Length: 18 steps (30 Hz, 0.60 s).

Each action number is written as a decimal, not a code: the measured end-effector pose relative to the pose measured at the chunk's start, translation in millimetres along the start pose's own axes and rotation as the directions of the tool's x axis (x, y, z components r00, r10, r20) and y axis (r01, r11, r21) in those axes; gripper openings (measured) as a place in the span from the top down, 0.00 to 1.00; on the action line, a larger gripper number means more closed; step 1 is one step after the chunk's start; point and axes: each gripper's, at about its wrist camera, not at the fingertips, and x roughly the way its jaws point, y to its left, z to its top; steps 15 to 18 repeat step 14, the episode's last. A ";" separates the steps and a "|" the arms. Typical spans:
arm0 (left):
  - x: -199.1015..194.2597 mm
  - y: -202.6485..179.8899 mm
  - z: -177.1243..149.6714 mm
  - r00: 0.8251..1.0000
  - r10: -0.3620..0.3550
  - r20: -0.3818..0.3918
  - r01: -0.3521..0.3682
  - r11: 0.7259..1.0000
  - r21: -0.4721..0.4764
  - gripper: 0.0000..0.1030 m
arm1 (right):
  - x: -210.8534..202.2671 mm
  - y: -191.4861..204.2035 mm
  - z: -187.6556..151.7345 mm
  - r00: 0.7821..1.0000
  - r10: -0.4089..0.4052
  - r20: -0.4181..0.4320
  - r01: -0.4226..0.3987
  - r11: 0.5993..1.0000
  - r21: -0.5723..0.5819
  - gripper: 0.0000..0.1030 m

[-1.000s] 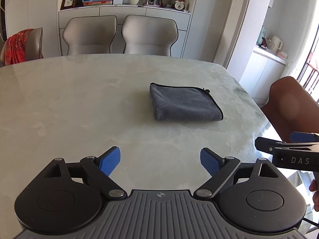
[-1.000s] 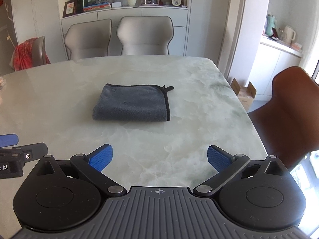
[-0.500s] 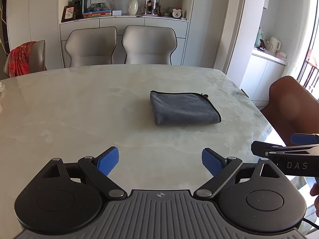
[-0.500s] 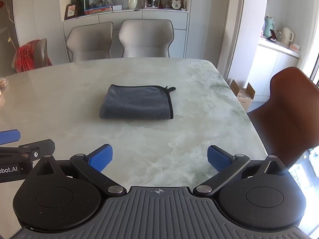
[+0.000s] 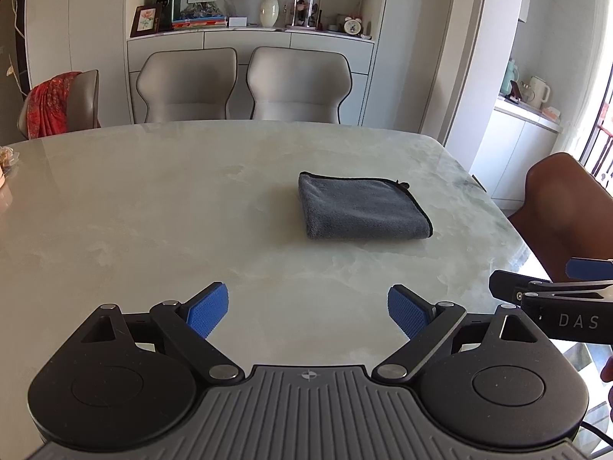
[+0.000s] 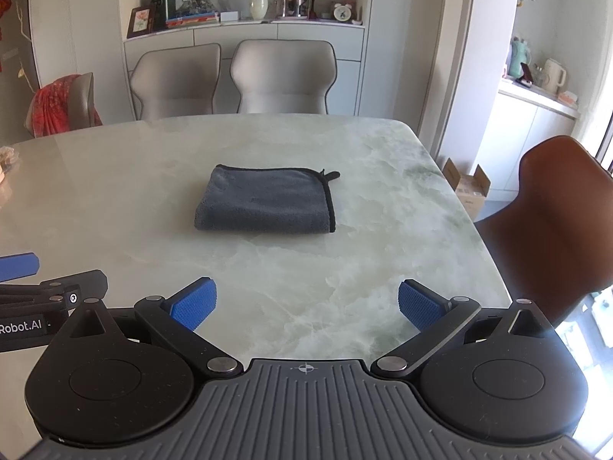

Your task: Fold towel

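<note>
Grippers wait over marble table

Left gripper (image 5: pixel 307 307) and right gripper (image 6: pixel 307 303) hover spread, empty, above the near edge. Mid-table (image 6: pixel 161 199) lies the folded grey towel (image 6: pixel 264 200); beyond stand two beige chairs (image 6: pixel 283 76) and a cluttered shelf (image 6: pixel 245 23).

1. "DAS", in pale capital letters, stands on the black side of the right gripper (image 5: pixel 551 299), at the right edge of the left wrist view.
2. "Robot.AI", in white letters, stands on the black side of the left gripper (image 6: pixel 38 287), at the left edge of the right wrist view.
3. The labels on the shelf things at the top are too small to read.
</note>
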 end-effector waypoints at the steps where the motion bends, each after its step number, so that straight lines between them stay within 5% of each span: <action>1: 0.7 -0.4 0.5 1.000 0.009 -0.004 -0.009 1.000 0.009 0.06 | -0.1 -0.1 0.0 1.000 0.000 0.000 0.000 1.000 0.000 0.01; 18: 2.6 4.4 4.1 1.000 0.009 0.002 -0.009 1.000 0.010 0.03 | 3.1 -1.9 0.3 1.000 0.000 -0.010 0.000 1.000 0.003 0.01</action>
